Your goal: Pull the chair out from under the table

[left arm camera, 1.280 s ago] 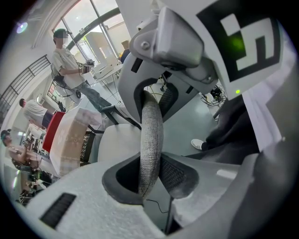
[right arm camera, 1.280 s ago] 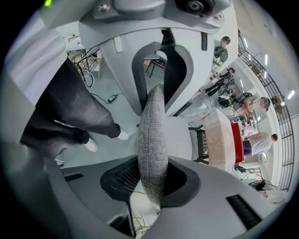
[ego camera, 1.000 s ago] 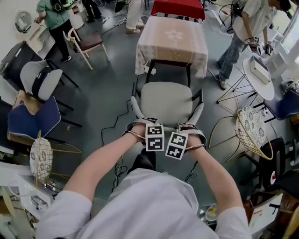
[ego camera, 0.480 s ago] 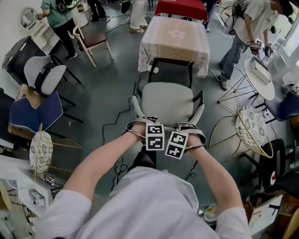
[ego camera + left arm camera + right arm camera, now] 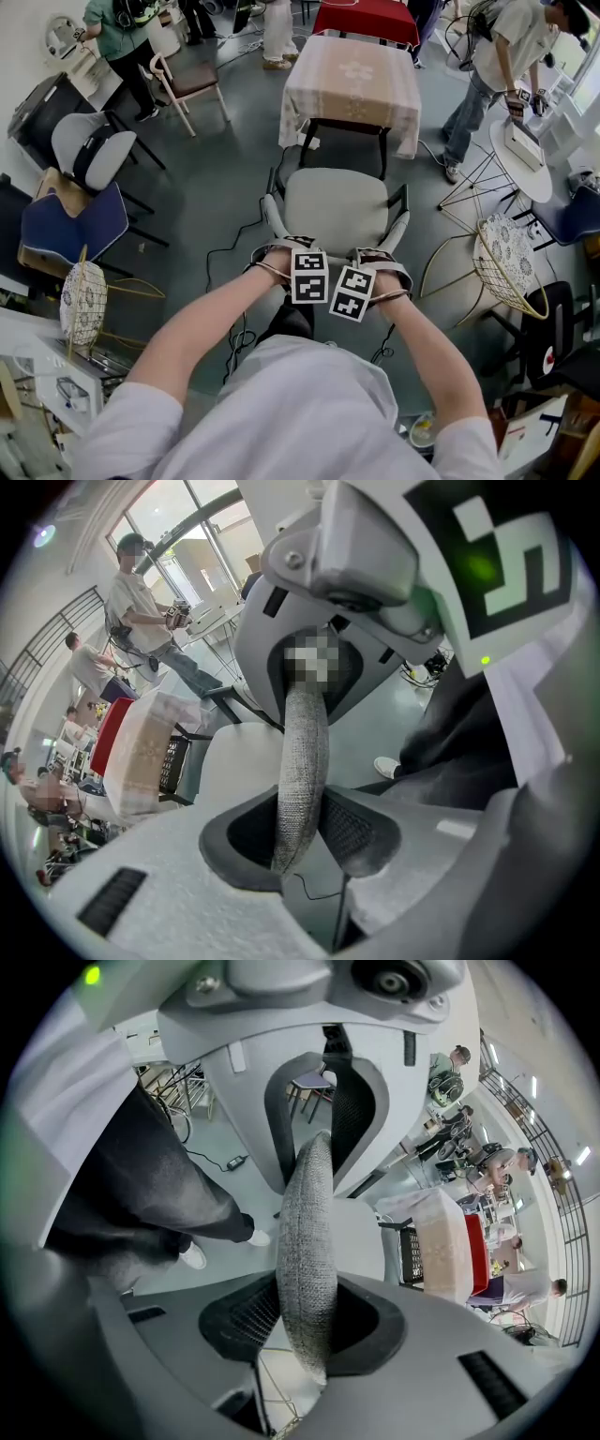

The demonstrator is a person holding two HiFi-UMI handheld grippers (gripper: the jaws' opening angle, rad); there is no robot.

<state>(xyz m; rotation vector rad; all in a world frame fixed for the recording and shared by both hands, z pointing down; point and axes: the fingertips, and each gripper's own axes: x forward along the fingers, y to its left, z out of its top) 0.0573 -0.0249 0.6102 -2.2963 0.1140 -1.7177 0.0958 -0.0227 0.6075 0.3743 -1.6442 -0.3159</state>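
Far left: noted a navy-cushioned chair [image 5: 73,225] with a grey padded chair [image 5: 86,150] just behind it. Logged a wooden chair with brown seat [image 5: 183,82] further up, near a person in green [image 5: 117,28].

Left of centre: found the left gripper [image 5: 278,248] pointing steeply down onto the left part of the backrest [image 5: 273,218]. Confirmed in the left gripper view: grey woven backrest edge standing upright between the jaws, pads touching its sides, jaws easing apart.

Centre: recorded the chair [image 5: 336,208] out in the open on the grey floor, seat fully uncovered, front edge near the front legs of the table [image 5: 352,84]. Noted a beige cloth on that table and a red-covered table [image 5: 361,17] directly beyond it.

Right of centre: found the right gripper [image 5: 380,258] on the right part of the same backrest, likewise pointing steeply down. Confirmed in the right gripper view: same woven edge between the jaws, pads against it, jaws also opening.

Far right: logged a person in a light shirt [image 5: 502,52], a white round table [image 5: 525,159], and a wire chair with patterned cushion [image 5: 506,255].
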